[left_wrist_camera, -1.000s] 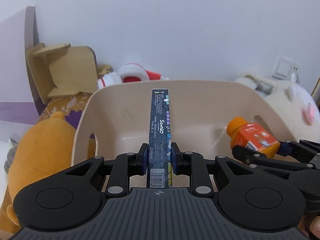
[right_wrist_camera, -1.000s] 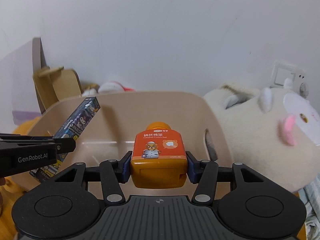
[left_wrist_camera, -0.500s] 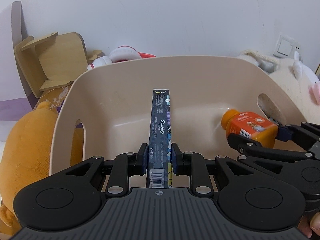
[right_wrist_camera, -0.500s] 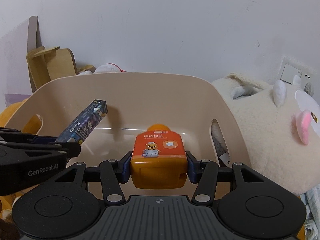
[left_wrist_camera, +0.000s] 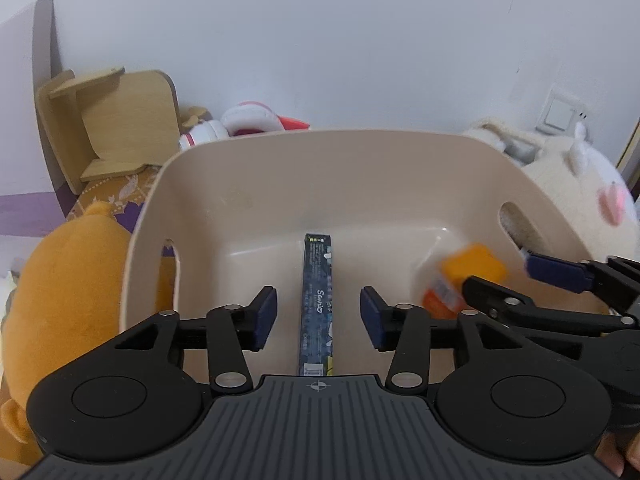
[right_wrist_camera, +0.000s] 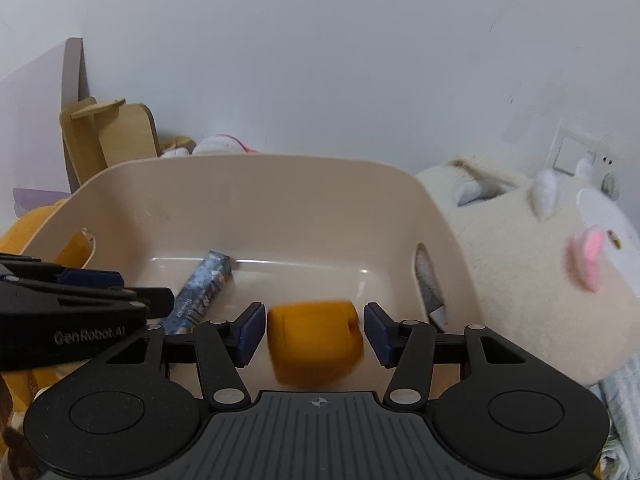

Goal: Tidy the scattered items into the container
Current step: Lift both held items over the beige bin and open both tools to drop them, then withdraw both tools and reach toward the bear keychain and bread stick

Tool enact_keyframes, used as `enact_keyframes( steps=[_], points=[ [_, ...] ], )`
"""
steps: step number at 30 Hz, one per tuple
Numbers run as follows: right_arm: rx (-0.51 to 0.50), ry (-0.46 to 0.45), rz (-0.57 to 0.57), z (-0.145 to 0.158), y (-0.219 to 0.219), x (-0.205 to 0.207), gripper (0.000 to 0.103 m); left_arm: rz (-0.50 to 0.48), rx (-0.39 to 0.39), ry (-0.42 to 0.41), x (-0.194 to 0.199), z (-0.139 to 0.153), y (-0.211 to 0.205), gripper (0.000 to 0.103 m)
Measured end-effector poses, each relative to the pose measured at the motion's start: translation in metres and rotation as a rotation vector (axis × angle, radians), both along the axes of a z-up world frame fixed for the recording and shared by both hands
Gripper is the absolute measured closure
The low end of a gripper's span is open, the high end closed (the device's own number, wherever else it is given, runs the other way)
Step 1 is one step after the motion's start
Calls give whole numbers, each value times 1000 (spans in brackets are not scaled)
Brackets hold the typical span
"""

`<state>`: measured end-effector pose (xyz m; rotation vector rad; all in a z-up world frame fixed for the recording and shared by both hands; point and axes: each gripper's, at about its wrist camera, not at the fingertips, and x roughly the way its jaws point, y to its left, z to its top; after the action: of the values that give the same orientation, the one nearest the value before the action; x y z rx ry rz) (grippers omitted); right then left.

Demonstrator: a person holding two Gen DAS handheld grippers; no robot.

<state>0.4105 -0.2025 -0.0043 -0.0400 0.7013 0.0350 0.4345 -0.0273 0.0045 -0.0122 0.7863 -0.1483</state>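
Here the left gripper [left_wrist_camera: 318, 316] has just been opening: its blue pads [left_wrist_camera: 264, 316] stand well apart on either side of a long dark box [left_wrist_camera: 318, 300] and touch neither face. The box lies lengthwise between them, inside the beige tub [left_wrist_camera: 280, 152], and along its side a word like "Sanrio" can be read, with a barcode at the near end; the smaller print is too fine to make out. The right gripper [right_wrist_camera: 314, 330] has likewise just been opening, and its pads [right_wrist_camera: 250, 332] stand clear of the orange bottle [right_wrist_camera: 316, 340] between them, with a gap on each side. The bottle is blurred, so its label cannot be read, and it sits low within the tub, near the right-hand wall. On the side of the left gripper, seen from the right wrist, white lettering reads "GenRobot.AI". Just outside the tub's left wall sits an orange plush toy [left_wrist_camera: 68, 292], and against its right wall a cream plush animal [right_wrist_camera: 540, 272] with a pink ear. Farther back, by the wall, stands a small wooden stand [left_wrist_camera: 108, 136].
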Motion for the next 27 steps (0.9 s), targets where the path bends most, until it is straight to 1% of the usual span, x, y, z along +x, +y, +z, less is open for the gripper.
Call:
enact_keyframes(
  steps=[2, 3, 8, 10, 12, 14, 15, 16, 17, 19, 23, 27],
  points=[
    [4, -28, -13, 7, -4, -10, 31, -4, -3, -26, -9, 7, 1, 46],
    [10, -45, -17, 12, -7, -17, 30, -6, -3, -39, -15, 11, 1, 44],
    [48, -104, -40, 32, -19, -46, 27, -36, -18, -91, -48, 31, -2, 38],
    [60, -125, -47, 38, -21, -61, 26, -51, -48, -100, -63, 36, 3, 34],
    [78, -142, -50, 43, -23, -78, 23, -61, -88, -92, -77, 39, 10, 34],
    [89, -153, -51, 46, -24, -97, 14, -65, -114, -84, -90, 41, 16, 34],
    [86, -162, -51, 47, -24, -107, 13, -67, -120, -85, -98, 42, 20, 33],
    [80, -171, -51, 49, -24, -119, 11, -68, -121, -90, -105, 43, 23, 29],
    [72, -182, -52, 50, -23, -129, 6, -68, -117, -98, -114, 43, 26, 26],
    [64, -217, -59, 52, -22, -153, 2, -64, -104, -118, -131, 44, 34, 22],
    [76, -251, -72, 50, -25, -193, 0, -67, -77, -149, -167, 44, 46, 21],
    [78, -230, -83, 41, -26, -221, 0, -69, -47, -188, -201, 40, 53, 20]
  ],
)
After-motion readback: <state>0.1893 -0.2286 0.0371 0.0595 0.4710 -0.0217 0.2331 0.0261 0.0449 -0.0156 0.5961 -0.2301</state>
